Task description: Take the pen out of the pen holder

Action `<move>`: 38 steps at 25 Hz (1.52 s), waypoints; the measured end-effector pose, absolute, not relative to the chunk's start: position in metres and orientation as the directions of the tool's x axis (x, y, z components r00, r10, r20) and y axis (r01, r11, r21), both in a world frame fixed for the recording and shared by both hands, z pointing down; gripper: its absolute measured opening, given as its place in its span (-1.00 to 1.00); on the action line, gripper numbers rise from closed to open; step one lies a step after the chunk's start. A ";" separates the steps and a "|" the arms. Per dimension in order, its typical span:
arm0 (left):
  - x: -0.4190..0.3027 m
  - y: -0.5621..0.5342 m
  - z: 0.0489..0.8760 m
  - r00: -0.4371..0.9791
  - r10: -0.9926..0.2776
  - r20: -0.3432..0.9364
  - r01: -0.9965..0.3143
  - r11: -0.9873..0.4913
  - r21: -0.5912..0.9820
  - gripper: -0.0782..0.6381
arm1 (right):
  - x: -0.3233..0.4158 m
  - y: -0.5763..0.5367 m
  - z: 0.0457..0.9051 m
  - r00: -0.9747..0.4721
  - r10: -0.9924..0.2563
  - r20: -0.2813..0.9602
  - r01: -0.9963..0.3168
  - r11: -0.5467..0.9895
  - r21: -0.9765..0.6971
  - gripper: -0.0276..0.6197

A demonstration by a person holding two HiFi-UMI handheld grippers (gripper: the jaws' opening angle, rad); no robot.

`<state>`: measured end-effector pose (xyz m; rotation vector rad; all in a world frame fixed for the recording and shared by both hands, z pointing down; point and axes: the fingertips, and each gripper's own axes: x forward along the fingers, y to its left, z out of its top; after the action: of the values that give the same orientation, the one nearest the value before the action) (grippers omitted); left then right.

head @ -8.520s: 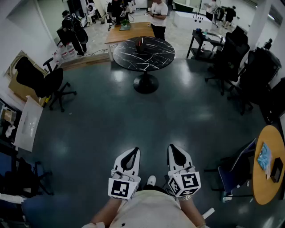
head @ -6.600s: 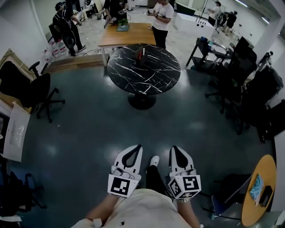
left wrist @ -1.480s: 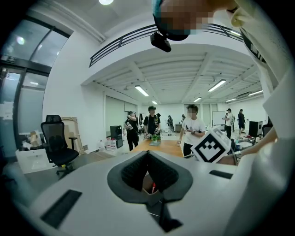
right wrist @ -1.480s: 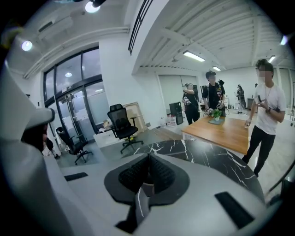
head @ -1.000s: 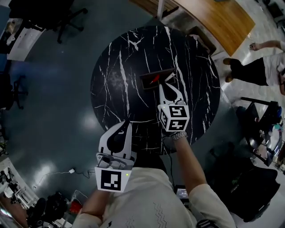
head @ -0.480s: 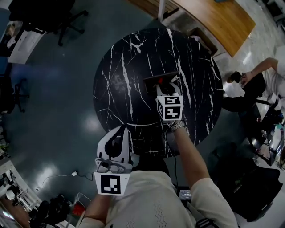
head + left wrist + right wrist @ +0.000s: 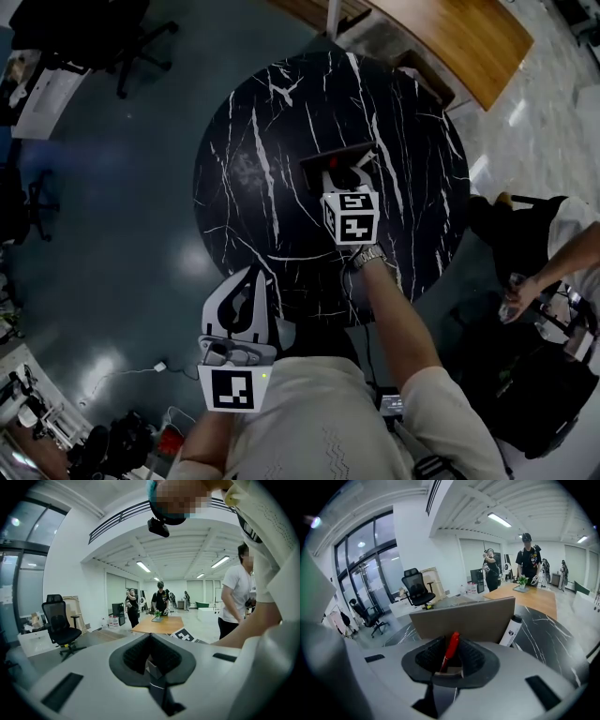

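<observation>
Right tongs on red pen — pen holder wall behind, white marker beside

White hand-held grippers, cream T-shirt, wristwatch

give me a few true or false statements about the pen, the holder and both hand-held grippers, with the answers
1. The right hand-held gripper has the red pen between its jaws. True.
2. The left hand-held gripper grips a pen too. False: its jaws are together with nothing in them.
3. The pen holder stands on a wooden table. False: it stands on the round black marble table.
4. A white tube with a black cap is beside the pen holder. True.
</observation>
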<state>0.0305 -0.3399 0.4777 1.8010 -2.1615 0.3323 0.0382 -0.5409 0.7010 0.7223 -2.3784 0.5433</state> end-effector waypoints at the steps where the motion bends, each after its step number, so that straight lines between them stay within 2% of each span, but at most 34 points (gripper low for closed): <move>1: 0.031 -0.339 0.477 -0.164 -0.912 0.376 -0.983 0.185 0.018 -0.75 | 0.039 -0.541 0.700 -0.678 -0.369 0.636 -0.608 0.767 -0.204 -0.64; 4: 0.030 -0.336 0.474 -0.169 -0.915 0.366 -0.983 0.183 0.004 -0.75 | 0.044 -0.539 0.691 -0.685 -0.389 0.616 -0.616 0.761 -0.204 -0.72; 13: 0.041 -0.331 0.462 -0.140 -0.934 0.330 -0.989 0.146 -0.005 -0.75 | 0.060 -0.533 0.633 -0.731 -0.447 0.516 -0.605 0.773 -0.187 -0.72; 24: 0.039 -0.318 0.438 -0.155 -0.960 0.234 -0.985 0.168 0.039 -0.75 | 0.100 -0.504 0.500 -0.790 -0.515 0.332 -0.581 0.802 -0.139 -0.73; 33: 0.061 -0.328 0.417 -0.052 -0.989 0.139 -0.996 0.062 0.065 -0.75 | 0.165 -0.429 0.444 -0.778 -0.532 0.334 -0.584 0.808 -0.073 -0.73; 38: 0.082 -0.338 0.400 0.001 -0.997 0.084 -0.995 0.007 0.100 -0.75 | 0.186 -0.402 0.414 -0.752 -0.589 0.295 -0.633 0.771 -0.075 -0.73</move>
<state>0.0820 -0.3382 0.3996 2.1264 -2.1324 -0.0179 0.1856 -0.4019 0.4138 0.9525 -2.7107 0.2479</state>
